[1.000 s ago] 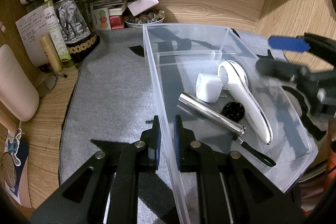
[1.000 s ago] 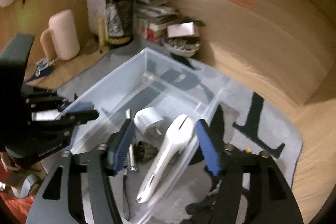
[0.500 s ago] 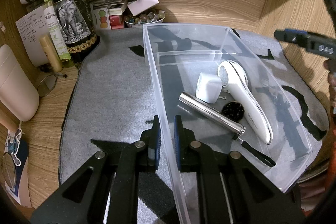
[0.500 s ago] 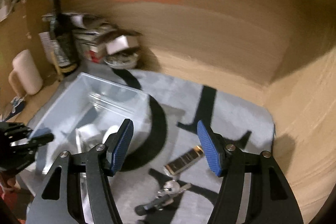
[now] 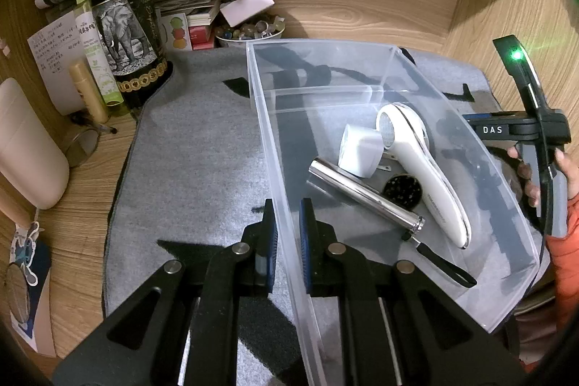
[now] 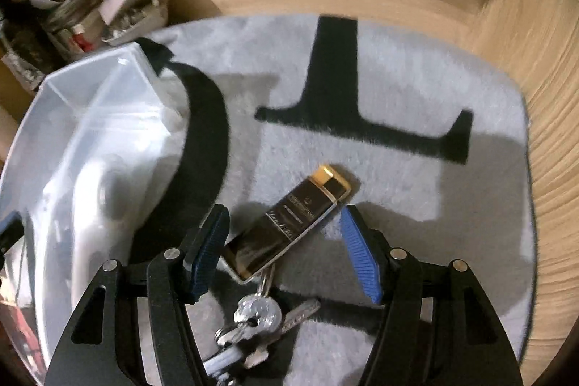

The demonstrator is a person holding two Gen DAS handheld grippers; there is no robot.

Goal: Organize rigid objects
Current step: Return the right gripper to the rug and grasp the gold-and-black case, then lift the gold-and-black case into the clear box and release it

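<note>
Lighter (image 6: 289, 225) lay on the grey mat (image 6: 416, 78) just beside the bin (image 6: 90, 118), its lower end attached to a bunch of keys (image 6: 258, 313). We held the right gripper (image 6: 286, 252) spread wide over it, 1 blue pad on each side and neither touching (the view was blurred, so the gap was hard to judge). Our left gripper (image 5: 288, 241) was clamped on the near wall of the bin (image 5: 282, 190), 1 pad outside and 1 inside. In the bin we saw a white handheld device (image 5: 423, 169), a white plug (image 5: 362, 151), a steel tube (image 5: 362, 198) and a small dark disc (image 5: 402, 187).

We judged 3 risks. The lighter lay slantwise between the pads, so closing on it could have twisted it or squeezed it out over its smooth sides. The keys would have hung and swung once lifted, and we thought they could catch on the bin's rim or drag the lighter loose. The bin was light and held by 1 thin wall, so a bump from the right gripper could have tipped or slid it.
</note>
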